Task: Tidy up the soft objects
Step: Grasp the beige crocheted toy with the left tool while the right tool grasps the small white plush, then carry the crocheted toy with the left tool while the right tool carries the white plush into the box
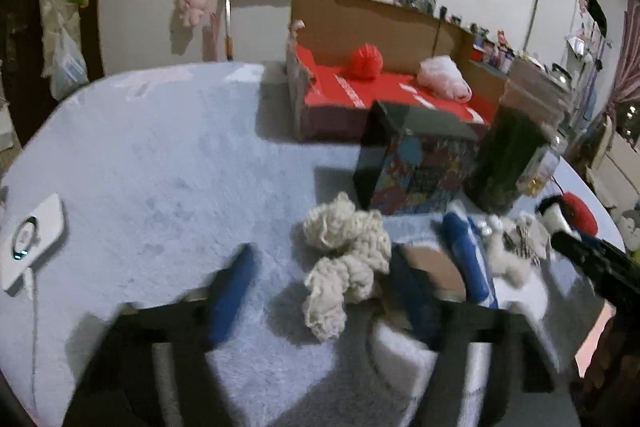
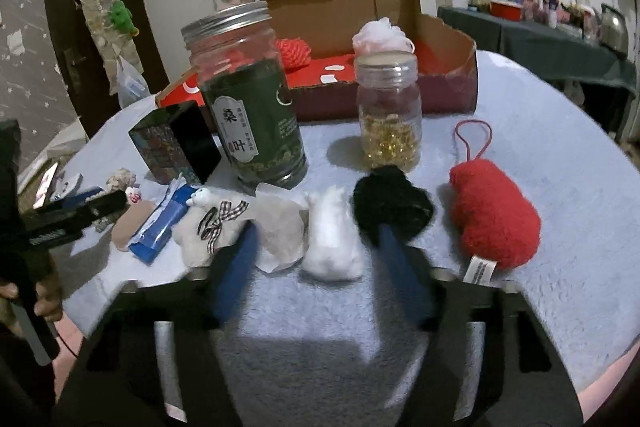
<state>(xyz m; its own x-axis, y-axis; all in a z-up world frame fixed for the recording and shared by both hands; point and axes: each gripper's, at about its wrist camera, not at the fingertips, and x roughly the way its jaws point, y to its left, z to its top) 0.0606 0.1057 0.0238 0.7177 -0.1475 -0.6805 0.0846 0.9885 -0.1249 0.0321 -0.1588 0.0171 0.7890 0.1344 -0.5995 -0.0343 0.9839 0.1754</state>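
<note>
The counter [image 1: 160,155] lies bare across its left half, where only a white device [image 1: 34,243] sits at the left edge. Along the front edge a row of soft things crowds the way: cream yarn bundle [image 1: 346,263], blue packet [image 2: 162,227], small teddy [image 2: 208,227], white fluff [image 2: 332,235], black yarn [image 2: 394,205], red plush [image 2: 494,213]. Just behind them stand the green tea jar [image 2: 248,103], patterned box [image 2: 174,147] and small jar [image 2: 388,107], walling off the open cardboard box [image 2: 400,7] at the back edge. The right edge past the plush is bare.
</note>
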